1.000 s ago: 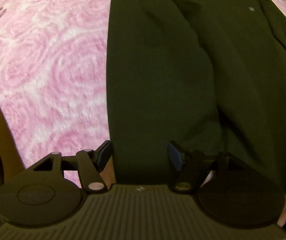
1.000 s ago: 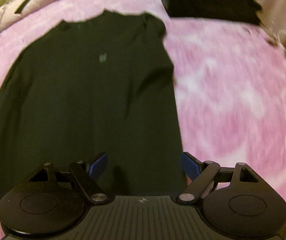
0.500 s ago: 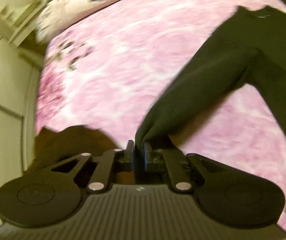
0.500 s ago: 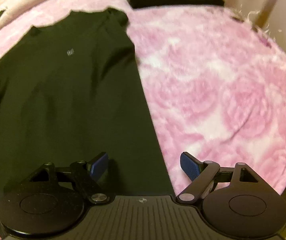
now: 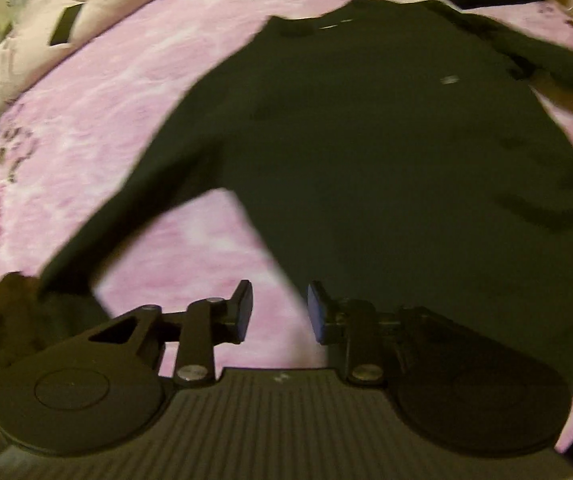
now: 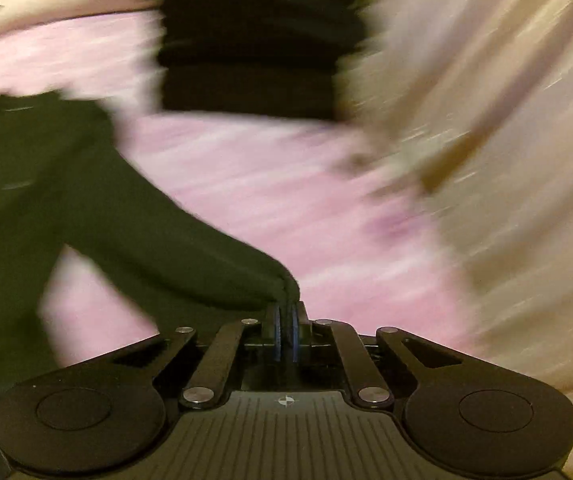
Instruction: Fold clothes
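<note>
Two grippers: our right gripper (image 6: 285, 334) jaws pinch the dark shirt's sleeve (image 6: 190, 264); left gripper (image 5: 279, 312) jaws, empty, are opening beside the other sleeve (image 5: 126, 216). Next, fold the pinched sleeve inward.

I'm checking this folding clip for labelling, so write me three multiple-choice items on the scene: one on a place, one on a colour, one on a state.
1. Where is the stack of folded dark clothes?
A. At the far edge of the blanket, beyond the shirt
B. Between the left claw's fingers
C. On top of the shirt

2. What colour is the fuzzy blanket under the shirt?
A. Blue
B. Pink and white
C. Plain grey

3. What is the right claw's state?
A. Wide open over bare blanket
B. Shut on a sleeve of the shirt
C. Shut on nothing

Key:
1 A: the stack of folded dark clothes lies past the dark green long-sleeved shirt.
2 B: the fuzzy blanket is mottled pink and white.
3 B: the right claw pinches a sleeve end; the left claw, opening, holds nothing.
</note>
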`<state>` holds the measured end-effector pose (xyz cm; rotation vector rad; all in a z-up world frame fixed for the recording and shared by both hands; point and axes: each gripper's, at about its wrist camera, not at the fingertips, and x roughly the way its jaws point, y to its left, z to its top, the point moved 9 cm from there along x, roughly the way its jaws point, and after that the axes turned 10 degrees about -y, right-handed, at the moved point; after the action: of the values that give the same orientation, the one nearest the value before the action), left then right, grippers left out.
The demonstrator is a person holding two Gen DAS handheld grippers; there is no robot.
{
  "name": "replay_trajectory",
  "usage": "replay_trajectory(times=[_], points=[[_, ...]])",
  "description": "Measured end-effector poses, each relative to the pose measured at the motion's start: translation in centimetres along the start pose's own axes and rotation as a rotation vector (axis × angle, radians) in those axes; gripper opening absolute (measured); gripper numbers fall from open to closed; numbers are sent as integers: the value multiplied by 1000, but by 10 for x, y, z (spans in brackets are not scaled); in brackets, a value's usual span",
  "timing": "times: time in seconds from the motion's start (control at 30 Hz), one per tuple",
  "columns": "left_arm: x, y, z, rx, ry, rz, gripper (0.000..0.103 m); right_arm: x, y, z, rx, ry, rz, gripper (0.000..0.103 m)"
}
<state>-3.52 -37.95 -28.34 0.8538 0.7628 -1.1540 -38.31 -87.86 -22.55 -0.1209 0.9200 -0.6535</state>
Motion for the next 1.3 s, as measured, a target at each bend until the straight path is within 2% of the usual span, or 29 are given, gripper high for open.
replay_trajectory(times=[0.07,0.1,0.13,0.17,0.2,0.27,0.37,0.53,0.6,0.67,0.8,0.87,0.9,0.93,0.97,1.0,1.03,1.17,1.3], points=[[1,-20,0,-5,19,-19,27,21,-48,8,-9,-25,-92,4],[1,-27,-1,-11,31,-19,28,31,-61,9,-1,-18,-98,14],[2,-26,-3,-19,38,-22,31,41,-66,8,-12,-1,-105,36],[1,-28,-6,-27,46,-22,32,48,-67,6,-32,12,-128,76],[-2,-27,-11,-30,54,-13,32,49,-62,5,-40,-6,-128,85],[-8,-22,-21,-34,66,4,40,48,-39,-6,-37,-11,-51,85],[-16,-8,-47,-54,94,11,40,32,19,-38,30,24,124,85],[-20,8,-101,-141,134,-62,41,-24,119,-95,93,80,429,85],[-13,8,-120,-167,139,-111,41,-45,151,-118,85,108,508,85],[-5,4,-132,-159,132,-158,41,-55,173,-136,75,131,549,85],[13,-1,-141,-150,110,-230,36,-63,187,-155,69,137,537,85],[16,-6,-140,-147,99,-272,15,-59,186,-162,91,148,517,83],[14,-8,-139,-135,89,-280,10,-53,185,-164,114,161,516,63],[11,-10,-138,-124,84,-284,8,-48,187,-167,141,187,533,52],[6,-9,-138,-121,82,-286,7,-41,189,-170,164,218,551,35],[-1,-7,-138,-129,87,-292,6,-37,190,-170,175,241,564,12],[-10,-4,-139,-137,93,-296,6,-38,190,-170,171,259,575,5],[-62,13,-141,-183,133,-307,5,-68,168,-152,53,328,605,2],[-102,-16,-156,-165,222,-357,6,-97,130,-155,-40,463,569,2]])
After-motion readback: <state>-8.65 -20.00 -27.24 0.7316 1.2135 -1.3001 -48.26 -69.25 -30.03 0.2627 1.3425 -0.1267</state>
